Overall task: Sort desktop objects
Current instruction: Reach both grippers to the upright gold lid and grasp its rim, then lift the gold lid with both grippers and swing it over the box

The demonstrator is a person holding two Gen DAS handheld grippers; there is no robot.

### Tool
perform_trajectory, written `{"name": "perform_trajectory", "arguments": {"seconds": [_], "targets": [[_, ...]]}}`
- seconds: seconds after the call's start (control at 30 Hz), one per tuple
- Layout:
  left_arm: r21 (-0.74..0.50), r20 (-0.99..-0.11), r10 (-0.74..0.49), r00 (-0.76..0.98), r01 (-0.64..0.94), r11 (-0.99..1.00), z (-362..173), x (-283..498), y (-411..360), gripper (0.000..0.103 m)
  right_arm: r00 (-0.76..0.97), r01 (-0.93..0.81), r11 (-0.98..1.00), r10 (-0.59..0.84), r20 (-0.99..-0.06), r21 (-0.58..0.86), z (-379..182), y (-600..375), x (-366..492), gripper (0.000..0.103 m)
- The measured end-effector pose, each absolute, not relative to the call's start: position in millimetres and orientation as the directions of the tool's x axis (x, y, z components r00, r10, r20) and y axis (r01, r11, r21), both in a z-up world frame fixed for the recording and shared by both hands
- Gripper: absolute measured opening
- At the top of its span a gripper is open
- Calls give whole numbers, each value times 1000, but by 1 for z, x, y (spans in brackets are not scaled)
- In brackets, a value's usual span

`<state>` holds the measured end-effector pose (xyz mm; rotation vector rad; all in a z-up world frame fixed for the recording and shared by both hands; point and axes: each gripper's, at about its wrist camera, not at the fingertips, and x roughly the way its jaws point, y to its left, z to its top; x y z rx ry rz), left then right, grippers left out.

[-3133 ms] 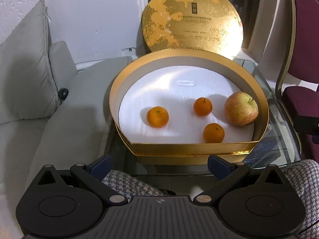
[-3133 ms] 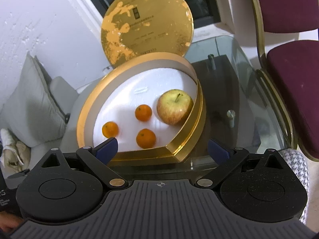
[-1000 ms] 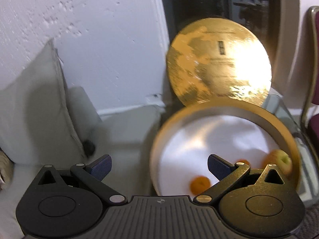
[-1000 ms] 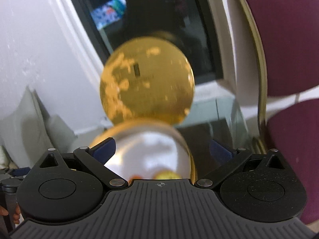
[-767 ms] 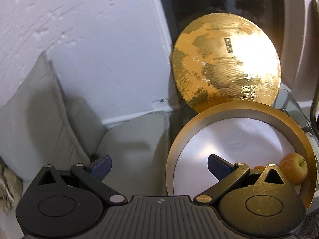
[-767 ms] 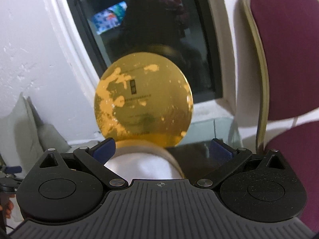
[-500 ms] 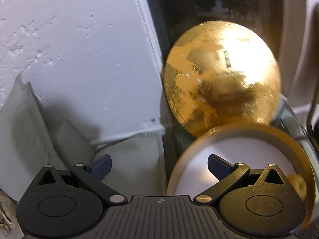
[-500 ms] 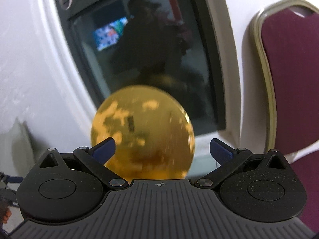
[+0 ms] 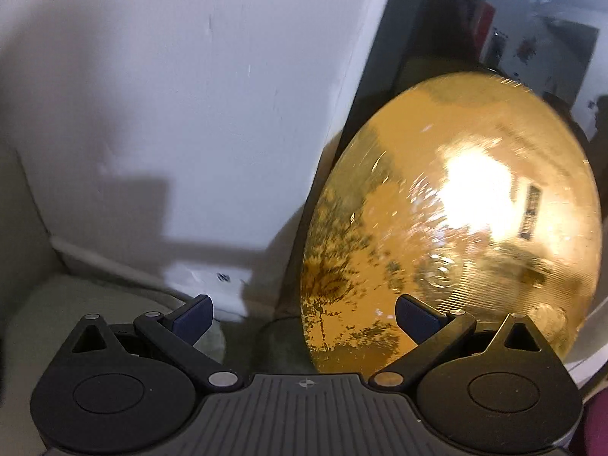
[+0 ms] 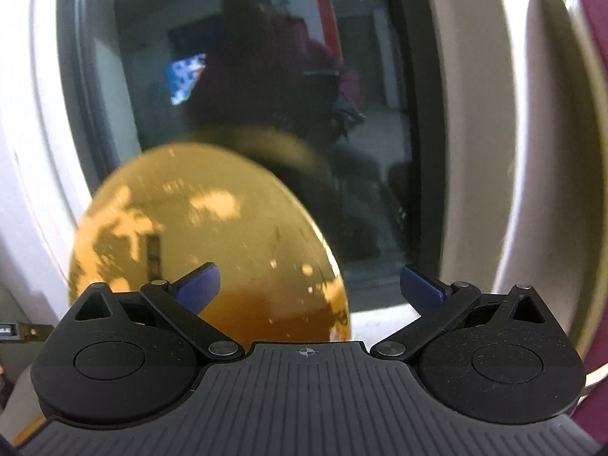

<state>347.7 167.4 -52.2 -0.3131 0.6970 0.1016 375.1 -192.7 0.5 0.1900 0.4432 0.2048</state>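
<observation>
A round gold lid [image 9: 452, 220] stands upright, leaning against the dark window behind it; the right wrist view shows the same lid [image 10: 205, 243] lower left. My left gripper [image 9: 302, 319] is open, its left edge of the lid lying between the blue fingertips' span but farther off. My right gripper [image 10: 307, 285] is open too, with the lid's right edge in front of its left finger [image 10: 195, 281]. Neither holds anything. The gold box with the fruit is out of both views.
A white wall [image 9: 190, 114] fills the left of the left wrist view, with a grey cushion [image 9: 45, 304] below it. A dark window [image 10: 266, 95] in a white frame reflects a person. A maroon chair back [image 10: 592, 7] stands at the far right.
Both grippers have risen and moved forward toward the lid. The box with the oranges and apple has dropped out of view, and the lid now looms larger.
</observation>
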Motion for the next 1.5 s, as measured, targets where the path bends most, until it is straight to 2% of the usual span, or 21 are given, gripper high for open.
{"name": "perform_trajectory", "arguments": {"seconds": [0.23,0.4,0.53,0.67,0.73,0.83,1.03,1.17,1.33,1.5], "targets": [[-330,-563,-107,820,-105,938,-71,363,165,102,890,-183,933,291,-351,310,-35,-197,406,103],[-322,-498,-150,854,-21,947,-67,369,147,102,880,-265,931,340,-331,251,-39,-183,414,103],[-278,-497,-97,863,-53,959,-65,368,131,102,872,-259,941,325,-366,217,-42,-169,422,103],[-250,-497,-71,865,-65,966,-55,357,122,101,863,-191,949,285,-418,251,-41,-168,424,103],[-235,-456,-74,887,-40,971,-42,346,118,101,861,-183,941,293,-417,284,-37,-172,422,101],[-225,-385,-72,920,-18,974,-12,328,110,101,889,-193,936,293,-351,294,-16,-179,405,101],[-210,-245,-102,964,50,976,70,267,93,101,946,-207,934,267,-182,291,62,-197,351,101],[-209,-195,-122,973,80,975,116,207,86,101,959,-228,928,267,-97,296,121,-213,295,101],[-222,-218,-148,965,99,970,132,135,85,101,954,-236,941,272,-127,244,162,-219,216,101],[-269,-295,-183,938,102,958,117,63,80,101,944,-211,949,260,-203,236,160,-228,143,101]]}}
